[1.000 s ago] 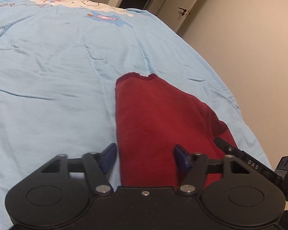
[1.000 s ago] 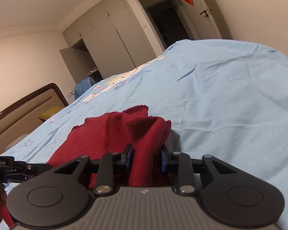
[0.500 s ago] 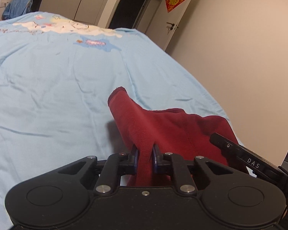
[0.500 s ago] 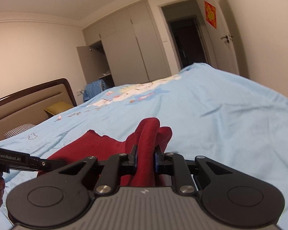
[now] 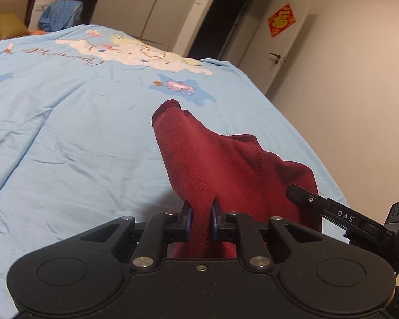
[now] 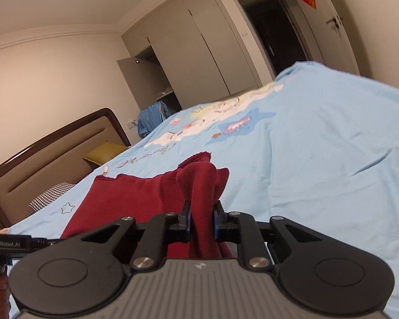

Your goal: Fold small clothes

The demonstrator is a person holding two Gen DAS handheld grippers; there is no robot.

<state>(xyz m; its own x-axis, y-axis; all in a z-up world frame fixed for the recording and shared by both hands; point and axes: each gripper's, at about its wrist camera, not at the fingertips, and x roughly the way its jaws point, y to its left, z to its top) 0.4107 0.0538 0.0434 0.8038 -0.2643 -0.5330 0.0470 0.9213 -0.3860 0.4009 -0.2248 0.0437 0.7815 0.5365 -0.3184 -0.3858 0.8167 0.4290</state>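
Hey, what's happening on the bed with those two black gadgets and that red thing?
A person is folding a small dark red garment on a bed with a light blue bedspread, using a handheld gripper in each hand. The left gripper and the right gripper are each shut on a bunch of the fabric. Part of the garment is raised off the bedspread, and the rest lies flat.

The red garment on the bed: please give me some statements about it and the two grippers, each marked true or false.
1. The left gripper is shut on the red garment. True.
2. The right gripper is open and holds nothing. False: it is shut on the garment too.
3. The garment lies on a light blue bed cover. True.
4. The garment is green. False: dark red.
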